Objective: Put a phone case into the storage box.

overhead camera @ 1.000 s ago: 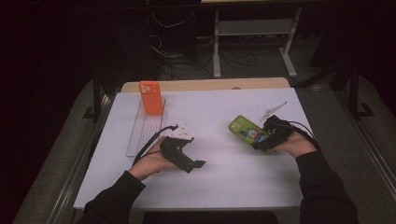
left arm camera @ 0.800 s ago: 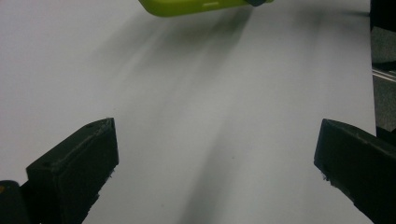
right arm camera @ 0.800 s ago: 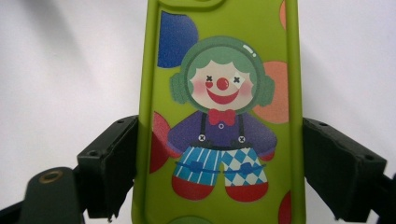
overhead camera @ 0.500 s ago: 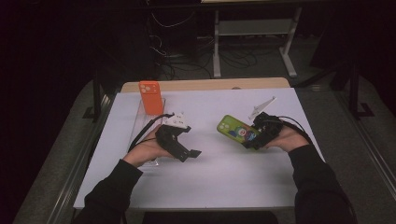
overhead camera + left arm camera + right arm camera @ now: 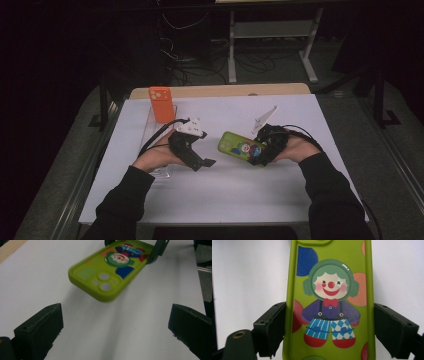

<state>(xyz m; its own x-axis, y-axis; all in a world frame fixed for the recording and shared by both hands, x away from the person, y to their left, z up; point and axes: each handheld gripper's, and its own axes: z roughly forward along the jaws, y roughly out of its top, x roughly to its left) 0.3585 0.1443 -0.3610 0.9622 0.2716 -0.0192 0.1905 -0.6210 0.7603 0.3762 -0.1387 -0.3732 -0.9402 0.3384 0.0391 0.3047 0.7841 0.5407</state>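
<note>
Right gripper is clamped on the green phone case, held clear above the white table. Left gripper stands apart, empty. An orange case stands upright in the clear tray.

Two arms in dark sleeves, each with a black gripper

Both sleeves are black and long. The left gripper is black with a white block on top and a black cable looping off it. The right gripper is black too, with a thin black cable. Its fingers are thick, square black blocks with small round screw holes and rough edges.
</note>
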